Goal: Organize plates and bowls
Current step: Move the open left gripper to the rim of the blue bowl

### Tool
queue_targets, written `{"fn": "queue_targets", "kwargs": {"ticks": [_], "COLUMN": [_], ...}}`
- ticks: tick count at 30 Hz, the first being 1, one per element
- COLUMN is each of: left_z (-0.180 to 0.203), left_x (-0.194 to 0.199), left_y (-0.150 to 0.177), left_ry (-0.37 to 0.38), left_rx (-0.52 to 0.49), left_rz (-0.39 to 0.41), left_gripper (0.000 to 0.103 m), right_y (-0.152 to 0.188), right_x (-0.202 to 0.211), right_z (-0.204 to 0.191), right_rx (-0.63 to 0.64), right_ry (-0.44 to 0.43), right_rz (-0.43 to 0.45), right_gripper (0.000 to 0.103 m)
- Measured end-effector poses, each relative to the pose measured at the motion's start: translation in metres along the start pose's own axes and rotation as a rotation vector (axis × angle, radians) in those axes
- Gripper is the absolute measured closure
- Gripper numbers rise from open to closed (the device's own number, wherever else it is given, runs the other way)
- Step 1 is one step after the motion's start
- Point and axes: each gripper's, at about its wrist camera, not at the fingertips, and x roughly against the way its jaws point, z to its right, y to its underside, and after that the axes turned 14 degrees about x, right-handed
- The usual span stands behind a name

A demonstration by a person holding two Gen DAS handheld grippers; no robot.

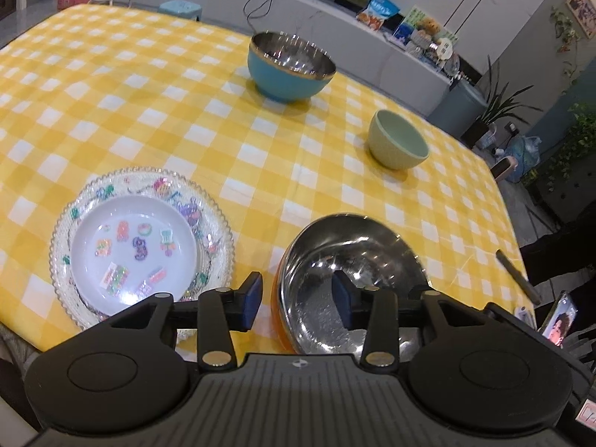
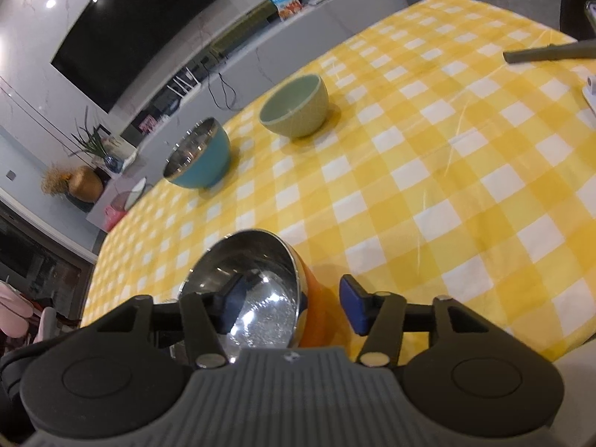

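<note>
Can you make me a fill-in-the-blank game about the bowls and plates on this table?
1. The tablecloth has white and ____ squares.
2. The white plate with stickers sits on a clear ____ plate.
3. The steel bowl nearest the left gripper and right gripper is ____ outside.
4. The farthest bowl is ____ outside.

Missing words: yellow; glass; orange; blue

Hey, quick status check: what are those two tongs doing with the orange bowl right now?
Left tongs and right tongs open, each straddling the orange bowl's rim, pads clear. Bowl sits on the tablecloth. Nothing in the way.
</note>
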Motion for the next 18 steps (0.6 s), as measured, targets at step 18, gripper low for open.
{"fn": "queue_targets", "kwargs": {"ticks": [18], "left_z": [0.0], "left_x": [0.027], "left_y": [-0.055], "left_ry": [0.019], "left_rx": [-0.073], "left_rz": [0.134], "left_gripper": [0.05], "right_y": [-0.025], "right_x": [0.0], "right_z": [-0.034], "right_rx": [0.191], "right_ry": [0.035], "right_rz": [0.142], "right_gripper": [0.036]}}
